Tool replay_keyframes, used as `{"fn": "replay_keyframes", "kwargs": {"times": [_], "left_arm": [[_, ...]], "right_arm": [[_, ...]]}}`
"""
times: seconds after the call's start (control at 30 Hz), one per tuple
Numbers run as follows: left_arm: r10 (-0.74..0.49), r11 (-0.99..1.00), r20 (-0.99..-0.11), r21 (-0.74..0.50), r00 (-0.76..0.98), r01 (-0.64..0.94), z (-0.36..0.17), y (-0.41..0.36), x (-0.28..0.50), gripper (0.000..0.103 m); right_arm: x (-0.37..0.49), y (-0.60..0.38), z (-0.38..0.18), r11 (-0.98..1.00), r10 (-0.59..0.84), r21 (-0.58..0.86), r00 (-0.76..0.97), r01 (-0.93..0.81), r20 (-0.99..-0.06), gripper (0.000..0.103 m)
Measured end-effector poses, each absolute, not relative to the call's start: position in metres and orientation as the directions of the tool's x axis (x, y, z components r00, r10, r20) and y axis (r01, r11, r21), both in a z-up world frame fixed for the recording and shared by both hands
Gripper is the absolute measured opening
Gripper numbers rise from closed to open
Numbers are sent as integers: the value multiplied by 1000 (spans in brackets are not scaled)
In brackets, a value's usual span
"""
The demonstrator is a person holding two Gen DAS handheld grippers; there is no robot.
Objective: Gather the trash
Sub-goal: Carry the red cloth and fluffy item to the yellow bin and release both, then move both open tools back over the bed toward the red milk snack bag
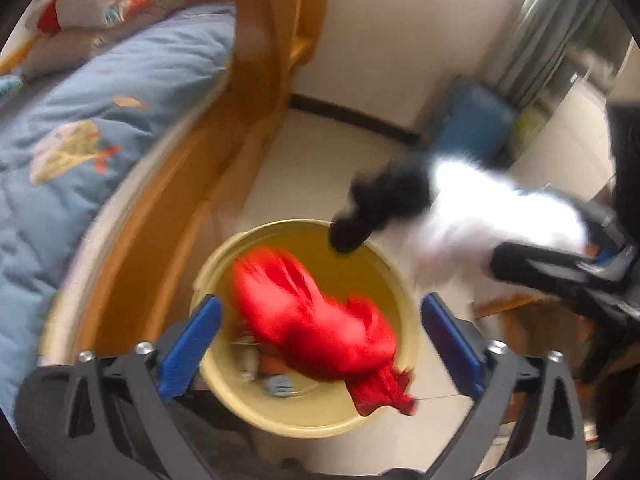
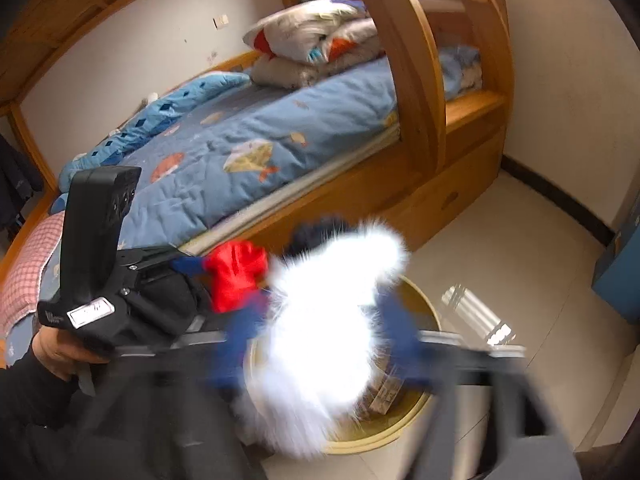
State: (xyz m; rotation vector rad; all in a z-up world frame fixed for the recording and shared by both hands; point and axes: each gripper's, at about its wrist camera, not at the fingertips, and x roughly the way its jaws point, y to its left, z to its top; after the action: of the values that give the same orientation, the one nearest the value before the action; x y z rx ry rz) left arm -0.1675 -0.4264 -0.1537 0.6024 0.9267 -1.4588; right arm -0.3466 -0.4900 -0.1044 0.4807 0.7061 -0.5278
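A yellow round bin [image 1: 394, 280] stands on the floor beside the bed; it also shows in the right wrist view [image 2: 424, 308]. My left gripper [image 1: 320, 344] is open above it, blue pads wide apart. A red cloth [image 1: 320, 320] sits between the pads over the bin, blurred, touching neither pad. My right gripper [image 2: 320, 344] has its blue fingers spread around a white fluffy item with a black end [image 2: 332, 312], also in the left wrist view [image 1: 472, 216], over the bin's rim. Small scraps [image 1: 276, 384] lie in the bin.
A wooden bunk bed [image 2: 416, 92] with blue bedding [image 2: 248, 152] stands close on the left. A blue box [image 1: 472, 120] stands by the wall and curtain. The pale tiled floor [image 2: 500, 248] surrounds the bin.
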Motion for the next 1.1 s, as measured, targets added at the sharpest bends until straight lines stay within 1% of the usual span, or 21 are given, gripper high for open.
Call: {"fn": "replay_keyframes", "kwargs": {"times": [0.03, 0.1, 0.17, 0.4, 0.83, 1.1], "left_arm": [[-545, 76, -833, -159, -93, 984, -157, -427, -167, 99], [-515, 106, -856, -128, -56, 986, -165, -428, -162, 99], [-497, 129, -867, -124, -44, 984, -172, -427, -154, 99], [-504, 130, -864, -103, -24, 986, -170, -425, -148, 99], [-528, 135, -849, -100, -14, 986, -162, -420, -145, 99], [-567, 173, -824, -99, 17, 980, -147, -411, -131, 99]], "right_arm": [[-347, -493, -107, 757, -301, 216, 623, 617, -722, 82], [-349, -499, -114, 745, -283, 234, 614, 624, -737, 74], [-353, -501, -118, 737, -253, 276, 631, 617, -734, 73], [-346, -498, -121, 753, -239, 259, 619, 605, -748, 65], [-341, -497, -116, 760, -258, 234, 612, 606, -747, 64], [-330, -494, -106, 774, -265, 224, 624, 593, -736, 64]]}}
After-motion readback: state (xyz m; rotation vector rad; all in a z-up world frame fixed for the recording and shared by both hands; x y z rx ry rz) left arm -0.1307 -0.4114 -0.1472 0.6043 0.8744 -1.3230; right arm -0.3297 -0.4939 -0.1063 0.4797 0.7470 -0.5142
